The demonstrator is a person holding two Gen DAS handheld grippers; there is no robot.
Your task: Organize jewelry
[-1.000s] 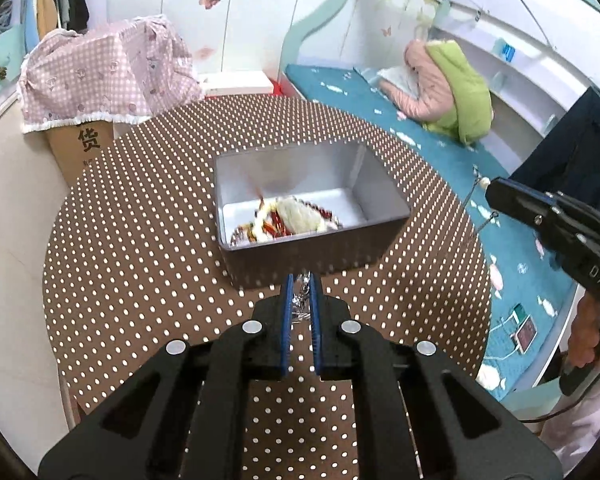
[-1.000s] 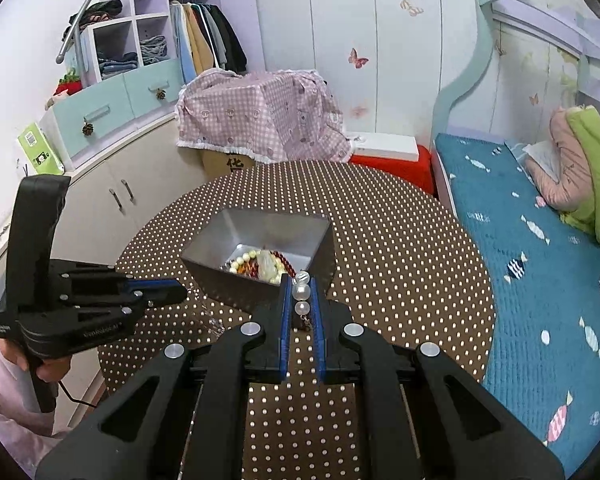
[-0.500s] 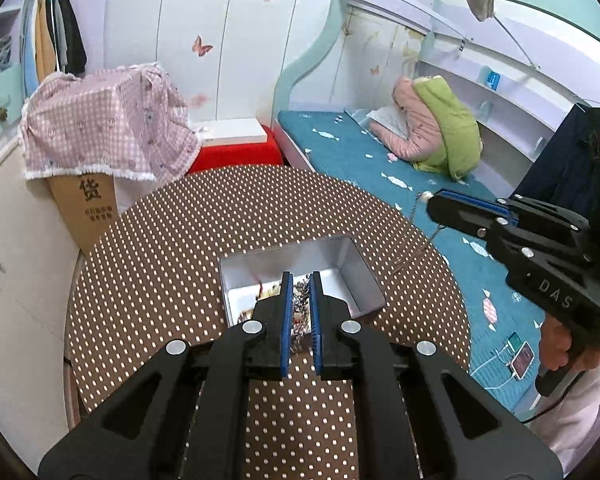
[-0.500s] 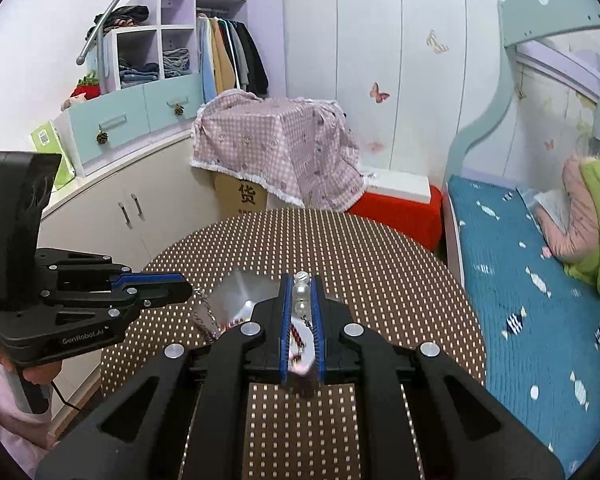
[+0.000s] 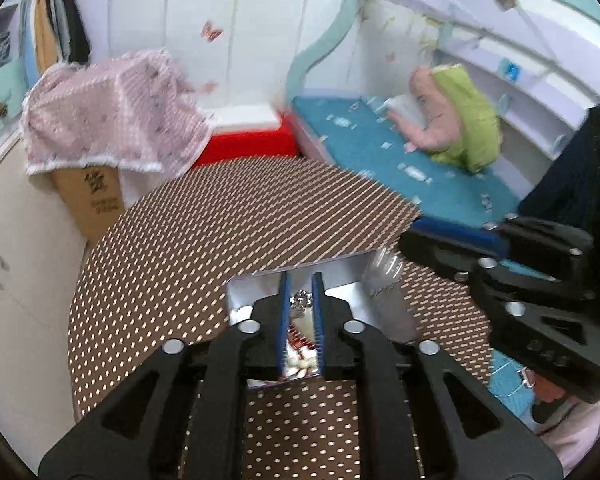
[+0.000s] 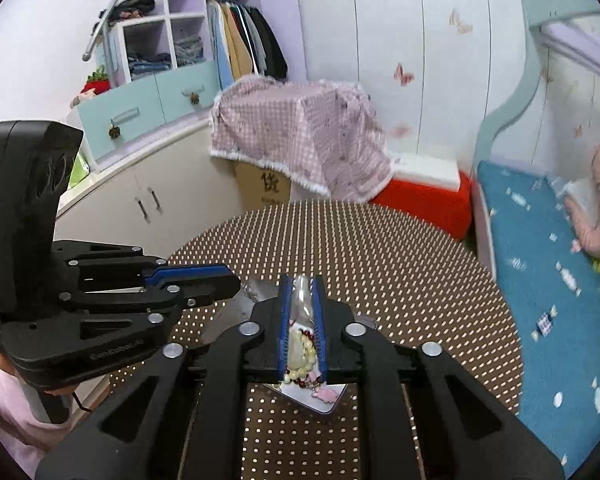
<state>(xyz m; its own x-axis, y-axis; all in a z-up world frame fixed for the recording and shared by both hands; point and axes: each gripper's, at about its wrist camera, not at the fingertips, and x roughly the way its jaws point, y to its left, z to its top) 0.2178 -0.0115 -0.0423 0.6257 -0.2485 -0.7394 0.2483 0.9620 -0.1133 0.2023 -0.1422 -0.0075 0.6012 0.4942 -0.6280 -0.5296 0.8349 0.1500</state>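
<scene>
A silver metal tin (image 5: 340, 276) sits on the round brown dotted table (image 5: 220, 232) and holds beaded jewelry (image 6: 300, 354). My left gripper (image 5: 300, 300) is raised over the tin, its jaws nearly closed on a silver chain piece (image 5: 301, 299). My right gripper (image 6: 301, 300) is also raised over the tin, jaws nearly closed on a blurred pearl strand (image 6: 302, 292). The right gripper also shows at the right of the left wrist view (image 5: 420, 244), with the strand (image 5: 384, 276) blurred below it. The left gripper also shows in the right wrist view (image 6: 224, 280).
A bed with a blue cover (image 5: 400, 160) lies right of the table. A box under pink checked cloth (image 5: 112, 128) and a red stool (image 5: 244, 140) stand behind it. White cabinets (image 6: 140, 192) run along the left.
Both grippers have lifted higher above the tin with their pieces. The view has tilted up and the tin now sits lower, partly behind the fingers.
</scene>
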